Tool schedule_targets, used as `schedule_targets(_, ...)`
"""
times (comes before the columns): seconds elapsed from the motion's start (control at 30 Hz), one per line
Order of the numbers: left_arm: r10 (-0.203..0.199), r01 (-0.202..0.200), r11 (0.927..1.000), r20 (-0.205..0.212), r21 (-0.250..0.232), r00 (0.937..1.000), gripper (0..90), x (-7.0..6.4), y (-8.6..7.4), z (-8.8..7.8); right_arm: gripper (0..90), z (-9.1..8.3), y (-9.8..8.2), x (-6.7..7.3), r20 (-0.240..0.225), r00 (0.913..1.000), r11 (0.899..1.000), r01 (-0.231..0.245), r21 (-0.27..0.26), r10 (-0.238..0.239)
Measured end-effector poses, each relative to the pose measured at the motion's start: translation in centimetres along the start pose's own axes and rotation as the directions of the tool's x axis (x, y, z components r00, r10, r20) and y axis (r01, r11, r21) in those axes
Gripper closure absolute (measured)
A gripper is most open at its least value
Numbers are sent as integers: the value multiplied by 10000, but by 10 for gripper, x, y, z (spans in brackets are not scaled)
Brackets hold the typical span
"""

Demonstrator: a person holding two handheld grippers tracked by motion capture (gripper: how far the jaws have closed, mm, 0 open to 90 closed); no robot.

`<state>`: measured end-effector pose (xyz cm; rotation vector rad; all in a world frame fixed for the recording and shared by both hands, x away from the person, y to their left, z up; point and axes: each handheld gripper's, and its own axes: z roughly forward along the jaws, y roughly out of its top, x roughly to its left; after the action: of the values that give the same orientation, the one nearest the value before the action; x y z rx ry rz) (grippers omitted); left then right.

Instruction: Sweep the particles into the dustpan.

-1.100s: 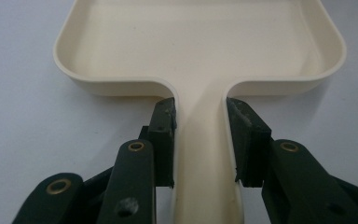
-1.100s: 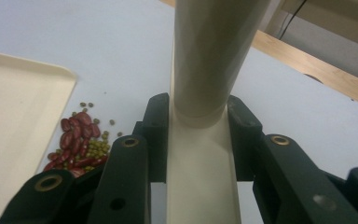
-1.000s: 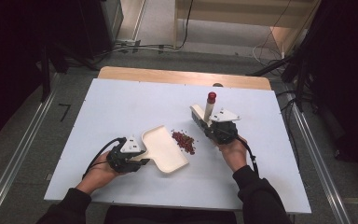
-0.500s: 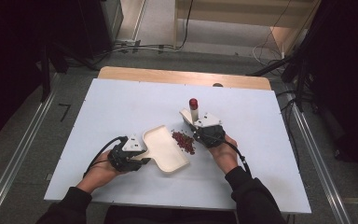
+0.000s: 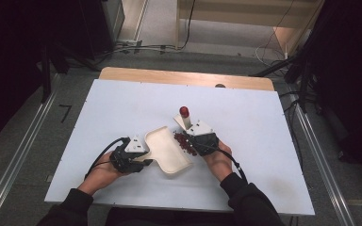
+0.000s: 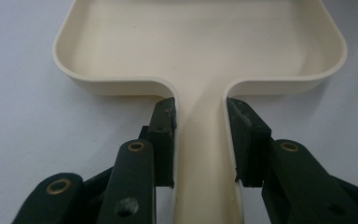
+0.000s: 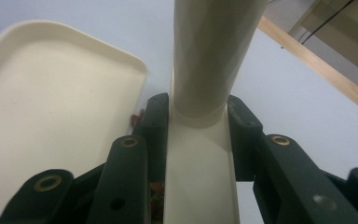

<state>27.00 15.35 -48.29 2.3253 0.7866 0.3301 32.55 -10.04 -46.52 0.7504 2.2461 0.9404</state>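
Observation:
A cream dustpan (image 5: 167, 151) lies flat on the white table, its handle pointing at the person. My left gripper (image 5: 146, 158) is shut on that handle (image 6: 200, 140), one pad on each side. My right gripper (image 5: 187, 128) is shut on a cream tool whose round handle (image 7: 209, 51) rises to a red tip (image 5: 184, 111). That tool stands just right of the pan's far corner. A small pile of dark red bits (image 5: 185, 141) lies against the pan's right edge, partly under my right gripper. The tool's lower end is hidden.
The white table (image 5: 264, 122) has broad bare areas to the left, right and far side. A wooden strip (image 5: 184, 77) runs along its far edge. Cables trail from both grippers toward the person's forearms.
My right gripper has carried the red-tipped tool leftward and nearer the person, up to the red pile beside the pan. The left gripper and dustpan have stayed put.

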Motion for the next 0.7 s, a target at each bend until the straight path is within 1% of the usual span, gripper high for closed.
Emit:
schedule_targets(0.1, -22, 22, 10000, 15, -2, 10000, 665, 0, 0, 0, 633, 0, 2, 9, -61, 9999, 9999, 111, -61, -112)
schedule_targets(0.17, -22, 22, 10000, 11, -4, 10000, 666, 0, 0, 0, 634, -1, 4, 14, -215, 9998, 9999, 21, -125, -23)
schedule_targets(0.23, -16, 16, 10000, 10, 0, 10000, 666, 0, 0, 0, 633, -1, 5, 18, -246, 9996, 9998, 96, -191, -100)
schedule_targets(0.27, -16, 16, 10000, 11, -7, 10000, 666, 0, 0, 0, 633, -1, 6, 20, -311, 9995, 9998, 7, -217, -14)
schedule_targets(0.33, -12, 12, 10000, 20, 12, 10000, 666, 0, 0, 0, 633, 0, 7, 25, -364, 9993, 9996, 123, -264, -133)
schedule_targets(0.37, -14, 14, 10000, 24, 0, 10000, 666, 0, 0, 0, 633, 0, 8, 28, -417, 9991, 9996, 74, -265, -85)
schedule_targets(0.5, -12, 12, 10000, 7, -7, 10000, 666, 0, -1, 0, 633, -1, 12, 34, -548, 9984, 9992, 137, -384, -158)
schedule_targets(0.57, -19, 19, 10000, 14, -5, 10000, 665, 0, -1, 0, 633, -1, 14, 37, -675, 9977, 9991, 45, -428, -74)
schedule_targets(0.7, -13, 13, 10000, 6, -30, 10000, 666, 0, -1, 1, 633, -2, 18, 43, -832, 9964, 9982, 99, -589, -148)
